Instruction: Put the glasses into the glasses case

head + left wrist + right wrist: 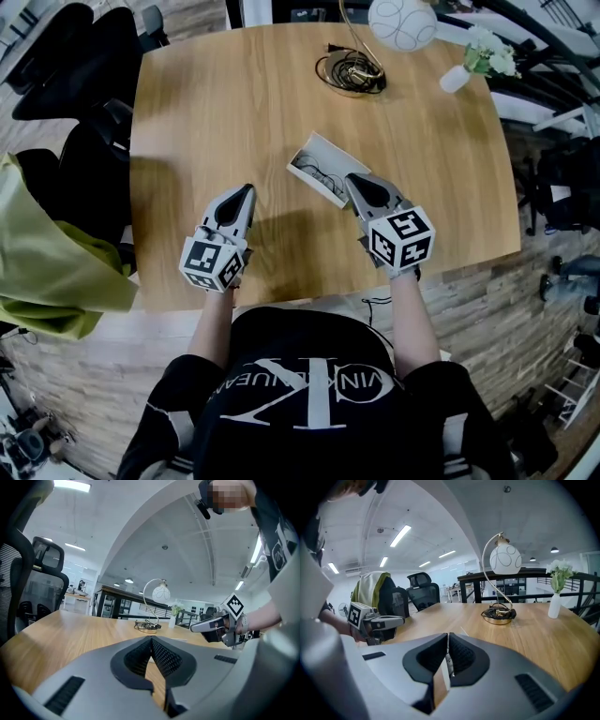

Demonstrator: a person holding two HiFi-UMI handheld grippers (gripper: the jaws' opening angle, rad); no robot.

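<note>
An open pale glasses case (330,153) lies slantwise in the middle of the wooden table (225,103), with dark-rimmed glasses (313,172) inside it. My right gripper (351,180) hovers at the case's near right end, its jaws shut with nothing visibly held. My left gripper (247,190) is to the left of the case, apart from it, and is also shut and empty. In the left gripper view its jaws (151,639) meet at the tip, and the right gripper (213,624) shows beyond. In the right gripper view the jaws (447,634) are together, with the left gripper (377,622) at left.
A lamp with a white globe (401,22) and a coiled cable at its base (352,70) stands at the table's far side, with a small white vase of flowers (473,61) to its right. Black chairs (75,56) and a yellow-green jacket (47,253) are on the left.
</note>
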